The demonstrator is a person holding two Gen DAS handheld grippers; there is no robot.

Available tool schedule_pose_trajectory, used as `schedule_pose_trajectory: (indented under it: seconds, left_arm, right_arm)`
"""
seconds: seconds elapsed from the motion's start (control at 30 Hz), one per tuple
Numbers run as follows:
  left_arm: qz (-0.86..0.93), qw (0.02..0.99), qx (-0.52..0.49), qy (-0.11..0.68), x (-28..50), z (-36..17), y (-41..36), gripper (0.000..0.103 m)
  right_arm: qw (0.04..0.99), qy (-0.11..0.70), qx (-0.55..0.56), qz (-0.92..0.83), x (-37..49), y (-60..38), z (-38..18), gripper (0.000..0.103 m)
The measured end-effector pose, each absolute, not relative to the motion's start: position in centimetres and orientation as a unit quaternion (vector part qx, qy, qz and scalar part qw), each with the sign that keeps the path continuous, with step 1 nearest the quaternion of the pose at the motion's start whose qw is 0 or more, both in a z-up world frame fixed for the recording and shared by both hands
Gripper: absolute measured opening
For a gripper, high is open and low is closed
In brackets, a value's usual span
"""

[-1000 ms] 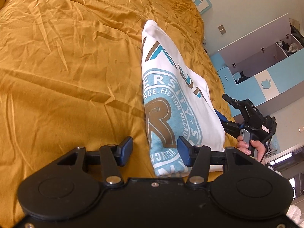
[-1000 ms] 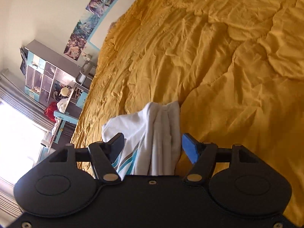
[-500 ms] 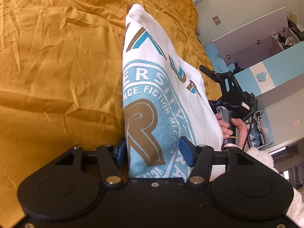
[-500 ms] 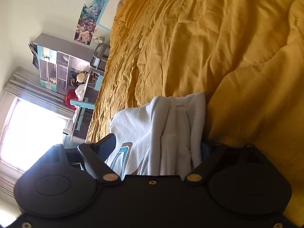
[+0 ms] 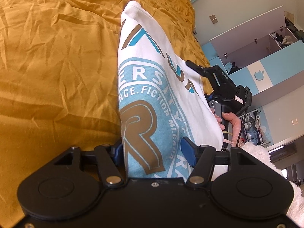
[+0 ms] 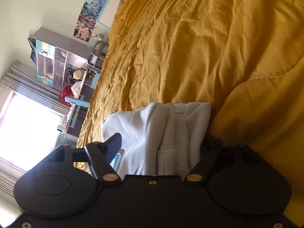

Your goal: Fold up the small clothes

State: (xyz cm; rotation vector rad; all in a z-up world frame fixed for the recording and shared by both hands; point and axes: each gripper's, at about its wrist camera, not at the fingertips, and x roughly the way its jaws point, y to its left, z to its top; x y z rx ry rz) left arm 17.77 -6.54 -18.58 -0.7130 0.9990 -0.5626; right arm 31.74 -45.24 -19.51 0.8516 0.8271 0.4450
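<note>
Lying folded on the yellow bedspread [image 5: 57,66], the white shirt [image 5: 152,95] now fills more of both views than a second ago. The left gripper [image 5: 152,150] is opening, fingers wide astride the hem. The right gripper [image 6: 161,148] is closing around the bunched collar end, not yet pinching.

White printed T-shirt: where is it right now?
The white printed T-shirt lies folded on the mustard-yellow bedspread, running up the centre of the left wrist view, its near end between the left hand-held gripper's fingers and its right edge at the right hand-held gripper.
</note>
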Motion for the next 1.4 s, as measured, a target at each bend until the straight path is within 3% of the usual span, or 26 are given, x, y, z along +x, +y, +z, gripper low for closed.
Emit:
schedule_pose_trajectory:
  seconds: [0.03, 0.1, 0.43, 0.7, 1.0, 1.4]
  left_arm:
    - [-0.260, 0.781, -0.329, 0.462, 17.7, -18.5, -6.5, 0.064]
    - [-0.261, 0.783, -0.327, 0.460, 17.6, -18.5, -6.5, 0.064]
    - [-0.260, 0.781, -0.328, 0.464, 17.7, -18.2, -6.5, 0.054]
    - [-0.260, 0.771, -0.358, 0.458, 17.6, -17.7, -5.7, 0.033]
    - [-0.288, 0.726, -0.446, 0.437, 17.3, -15.9, -2.9, 0.029]
    - [-0.261, 0.794, -0.439, 0.331, 13.2, -7.8, 9.3, 0.029]
  right_arm:
    - [0.806, 0.392, 0.398, 0.194, 31.9, -45.3, -19.7, 0.043]
    - [0.794, 0.392, 0.425, 0.186, 31.8, -46.0, -20.4, 0.038]
    - [0.808, 0.389, 0.407, 0.175, 31.4, -45.6, -19.8, 0.037]
    - [0.819, 0.382, 0.397, 0.158, 31.1, -44.7, -17.9, 0.032]
    - [0.844, 0.356, 0.350, 0.194, 30.7, -42.1, -10.7, 0.031]
    - [0.830, 0.309, 0.329, 0.328, 33.8, -28.8, -2.9, 0.031]
